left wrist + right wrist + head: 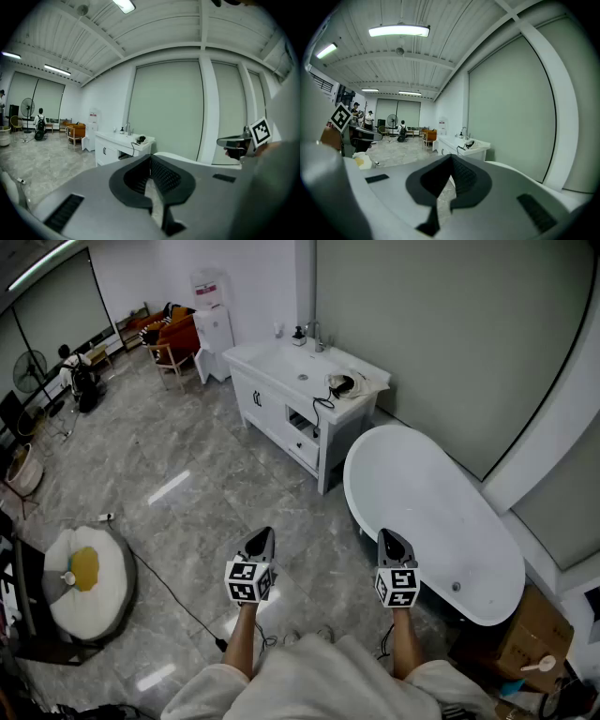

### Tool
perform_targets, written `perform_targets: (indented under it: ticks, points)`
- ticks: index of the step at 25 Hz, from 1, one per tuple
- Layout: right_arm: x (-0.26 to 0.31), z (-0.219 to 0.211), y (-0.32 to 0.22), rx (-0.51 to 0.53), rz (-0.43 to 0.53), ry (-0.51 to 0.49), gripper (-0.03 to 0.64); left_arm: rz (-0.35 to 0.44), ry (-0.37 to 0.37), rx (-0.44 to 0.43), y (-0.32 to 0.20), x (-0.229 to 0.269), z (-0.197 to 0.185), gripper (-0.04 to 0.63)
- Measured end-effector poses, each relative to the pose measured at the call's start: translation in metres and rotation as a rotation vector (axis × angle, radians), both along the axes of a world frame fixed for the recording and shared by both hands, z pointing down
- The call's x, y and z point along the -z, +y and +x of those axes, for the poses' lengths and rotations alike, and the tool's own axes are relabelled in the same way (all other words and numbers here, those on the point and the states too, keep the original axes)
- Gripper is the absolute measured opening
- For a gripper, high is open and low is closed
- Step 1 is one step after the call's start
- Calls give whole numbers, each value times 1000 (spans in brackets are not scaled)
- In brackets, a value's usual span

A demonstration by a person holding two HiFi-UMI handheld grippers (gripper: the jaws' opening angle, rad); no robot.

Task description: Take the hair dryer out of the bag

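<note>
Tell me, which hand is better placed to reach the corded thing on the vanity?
Right, narrowly: left gripper and right gripper are shut, empty and distant, but the right sits nearer the corded thing.

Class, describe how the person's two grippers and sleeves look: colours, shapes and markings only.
The left gripper and right gripper match: dark, tapering jaws on smooth grey bodies, with ribbed black pads inside. Each carries a white cube printed with black square markers. The person wears a loose off-white garment with wide sleeves.
</note>
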State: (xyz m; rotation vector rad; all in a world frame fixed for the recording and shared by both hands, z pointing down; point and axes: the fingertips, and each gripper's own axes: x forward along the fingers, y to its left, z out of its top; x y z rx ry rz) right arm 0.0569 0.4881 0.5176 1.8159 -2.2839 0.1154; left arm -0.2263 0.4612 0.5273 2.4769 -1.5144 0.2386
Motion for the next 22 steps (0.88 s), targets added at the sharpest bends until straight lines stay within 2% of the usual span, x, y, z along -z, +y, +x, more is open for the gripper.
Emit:
perform_targets:
  ticks: [9, 14, 17, 18, 19, 20, 22]
  points:
    - [-6, -8, 5, 19, -19, 6, -2, -4, -7, -2, 6, -3, -1, 11]
    - [-8, -8, 8, 32, -23, 2, 0, 2, -37, -2, 9, -4, 3, 12]
    - [-11, -10, 9, 51, -21, 1, 0, -6, -21, -19, 12, -8, 7, 23]
    - [-11, -11, 9, 62, -18, -5, 5, -9, -17, -31, 12, -9, 10, 53]
    - [-11, -12, 10, 74, -14, -12, 39, -12, -16, -46, 12, -10, 13, 128]
    - [-11, -13, 10, 87, -11, -18, 88, -16, -17, -62, 13, -11, 17, 181]
    - [-12, -17, 10, 115, -10, -27, 172, -18, -25, -82, 14, -15, 24, 241]
